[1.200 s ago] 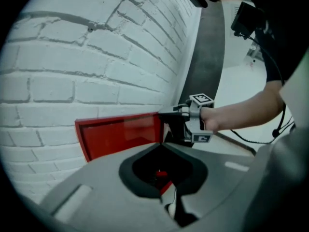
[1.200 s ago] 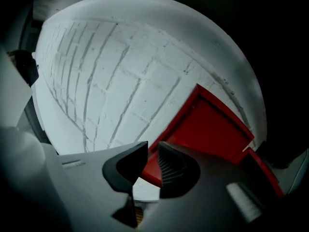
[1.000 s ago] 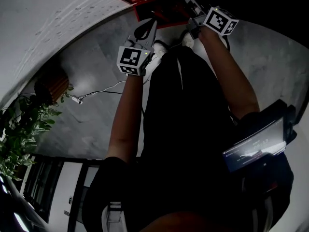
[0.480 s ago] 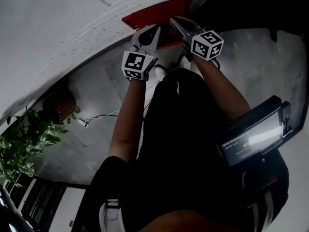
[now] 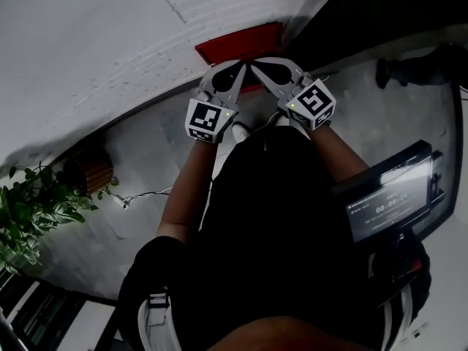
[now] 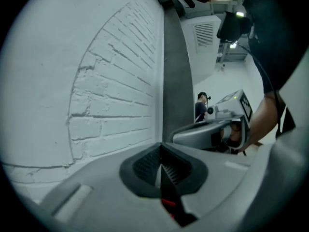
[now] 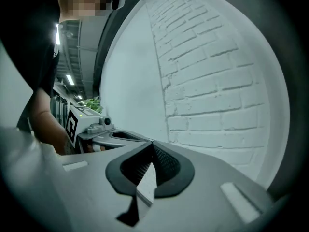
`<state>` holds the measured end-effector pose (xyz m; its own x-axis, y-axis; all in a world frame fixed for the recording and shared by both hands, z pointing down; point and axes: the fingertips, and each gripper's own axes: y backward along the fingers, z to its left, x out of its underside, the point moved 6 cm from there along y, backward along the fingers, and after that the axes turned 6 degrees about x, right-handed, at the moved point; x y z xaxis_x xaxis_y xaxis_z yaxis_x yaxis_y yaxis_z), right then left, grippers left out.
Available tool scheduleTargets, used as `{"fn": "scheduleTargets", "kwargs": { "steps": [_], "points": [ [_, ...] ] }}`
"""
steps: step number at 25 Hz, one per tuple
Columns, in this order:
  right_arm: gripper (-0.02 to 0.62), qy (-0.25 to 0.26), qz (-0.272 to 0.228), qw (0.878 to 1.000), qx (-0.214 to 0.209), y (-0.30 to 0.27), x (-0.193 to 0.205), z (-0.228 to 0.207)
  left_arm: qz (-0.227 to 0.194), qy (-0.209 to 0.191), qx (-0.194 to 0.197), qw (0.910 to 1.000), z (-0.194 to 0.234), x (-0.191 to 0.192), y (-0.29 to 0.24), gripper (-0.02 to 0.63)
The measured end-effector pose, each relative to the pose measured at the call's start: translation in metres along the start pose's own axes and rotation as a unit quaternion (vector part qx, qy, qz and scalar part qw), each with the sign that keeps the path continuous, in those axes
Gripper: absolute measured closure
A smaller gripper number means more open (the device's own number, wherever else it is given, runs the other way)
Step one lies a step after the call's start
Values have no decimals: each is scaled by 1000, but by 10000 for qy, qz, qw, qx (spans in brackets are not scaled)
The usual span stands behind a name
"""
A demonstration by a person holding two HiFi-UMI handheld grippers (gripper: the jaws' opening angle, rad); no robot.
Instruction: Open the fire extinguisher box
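Note:
The red fire extinguisher box (image 5: 240,44) stands against the white brick wall (image 5: 146,20) at the top of the head view; whether its door is open does not show. My left gripper (image 5: 238,67) and right gripper (image 5: 254,63) hang just in front of it, tips side by side and nearly touching each other. Both are shut with nothing between the pads. The left gripper view has its shut jaws (image 6: 161,148) facing the brick wall (image 6: 116,100), with the right gripper (image 6: 212,129) beside it. The right gripper view likewise has shut jaws (image 7: 152,145) and the left gripper (image 7: 99,128) alongside.
A potted plant (image 5: 29,210) stands at the left, with a brown wooden object (image 5: 91,174) and a white cable (image 5: 139,194) on the grey floor. A screen device (image 5: 387,207) hangs at my right side. Someone's feet (image 5: 409,68) show at upper right; a person (image 6: 200,105) stands far off.
The right gripper has drawn back from the red box's edge and come down beside the left gripper. The head view has swung, so the box now sits lower in frame.

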<state>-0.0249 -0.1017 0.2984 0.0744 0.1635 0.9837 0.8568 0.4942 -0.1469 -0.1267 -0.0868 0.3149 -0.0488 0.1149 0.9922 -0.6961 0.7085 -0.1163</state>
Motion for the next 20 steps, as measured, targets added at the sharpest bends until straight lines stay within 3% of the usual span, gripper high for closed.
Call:
{"fn": "scheduleTargets", "kwargs": {
  "steps": [6, 11, 16, 20],
  "points": [
    [587, 660, -138, 9960, -587, 29, -34, 25, -149, 20, 65, 9999, -32, -29, 30, 604],
    [586, 672, -22, 9931, -962, 60, -45, 33, -304, 221, 41, 9993, -72, -48, 45, 604],
    [586, 880, -155, 9916, -937, 81, -50, 43, -519, 233, -13, 9984, -98, -66, 44, 604],
    [586, 718, -361, 9924, -928, 103, -64, 38, -595, 249, -228, 9977, -111, -79, 32, 604]
  ]
}}
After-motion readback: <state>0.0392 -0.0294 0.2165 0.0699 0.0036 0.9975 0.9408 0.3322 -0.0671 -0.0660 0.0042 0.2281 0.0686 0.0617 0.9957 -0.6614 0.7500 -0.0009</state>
